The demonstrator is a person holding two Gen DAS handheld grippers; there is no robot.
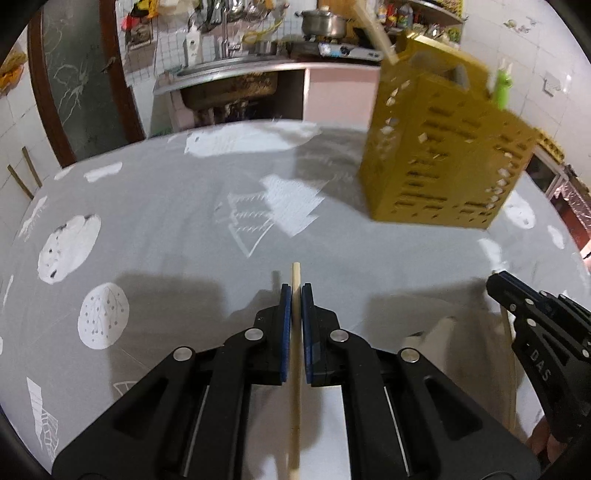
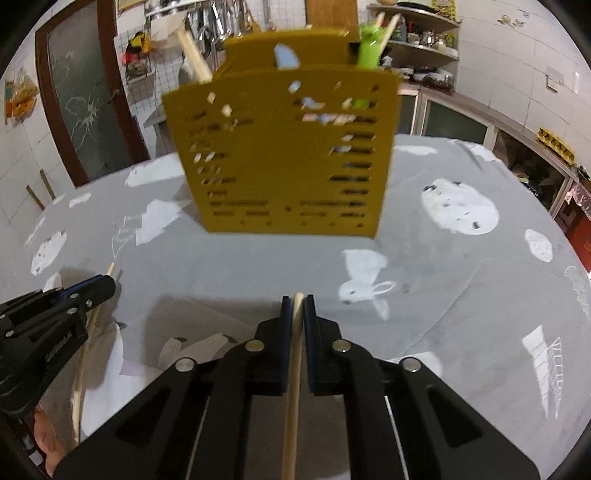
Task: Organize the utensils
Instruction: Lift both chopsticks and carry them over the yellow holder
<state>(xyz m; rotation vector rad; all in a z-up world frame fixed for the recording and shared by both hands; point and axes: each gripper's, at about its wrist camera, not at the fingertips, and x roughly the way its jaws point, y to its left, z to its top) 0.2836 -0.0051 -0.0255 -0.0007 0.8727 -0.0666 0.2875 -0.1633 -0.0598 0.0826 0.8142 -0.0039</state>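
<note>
A mustard-yellow slotted utensil holder [image 1: 447, 147] stands on the grey table at the far right; in the right wrist view the holder [image 2: 284, 151] is straight ahead. It holds a wooden handle [image 2: 194, 59], a green utensil [image 2: 369, 51] and a pale blue one [image 2: 286, 57]. My left gripper [image 1: 295, 291] is shut on a wooden chopstick [image 1: 295, 369] above the table. My right gripper [image 2: 297, 301] is shut on another wooden chopstick [image 2: 293, 387]. Each gripper also shows at the edge of the other's view: the right one [image 1: 496, 282] and the left one [image 2: 109, 280].
The round table wears a grey cloth with white prints [image 1: 184, 229]. A folded white cloth [image 2: 199, 347] lies near the table's front edge. Beyond the table are a sink counter [image 1: 236, 77], a stove with a steel pot [image 1: 323, 22], a dark door [image 2: 81, 103] and shelves [image 2: 421, 48].
</note>
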